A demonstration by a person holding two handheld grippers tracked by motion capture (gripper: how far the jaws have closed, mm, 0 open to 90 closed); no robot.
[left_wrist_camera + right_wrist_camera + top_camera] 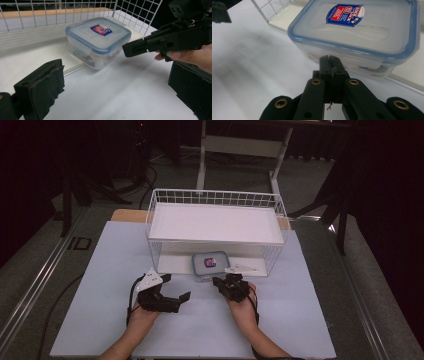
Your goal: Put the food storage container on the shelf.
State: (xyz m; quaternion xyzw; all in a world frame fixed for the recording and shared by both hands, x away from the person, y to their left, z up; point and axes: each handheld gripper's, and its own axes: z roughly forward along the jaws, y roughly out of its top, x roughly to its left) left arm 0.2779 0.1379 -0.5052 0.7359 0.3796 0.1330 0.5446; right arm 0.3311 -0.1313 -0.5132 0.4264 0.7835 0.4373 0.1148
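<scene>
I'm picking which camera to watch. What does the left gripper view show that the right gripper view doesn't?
Left gripper view: the left gripper with jaws wide open, and the right gripper from the side in a hand. Right gripper view: that gripper's jaws pressed shut, tips near the container's front wall. Both: the blue-rimmed container at the wire basket.

1. A clear, glossy plastic container (97, 43) with a blue-rimmed lid is being shown.
2. A glossy printed label (345, 13) is being carried on the lid.
3. The rack (215, 196) is being seen as white coated wire.
4. The table (200, 320) is being covered in matt white.
5. Rough, frayed black padding is being shown on the left gripper (117, 90).
</scene>
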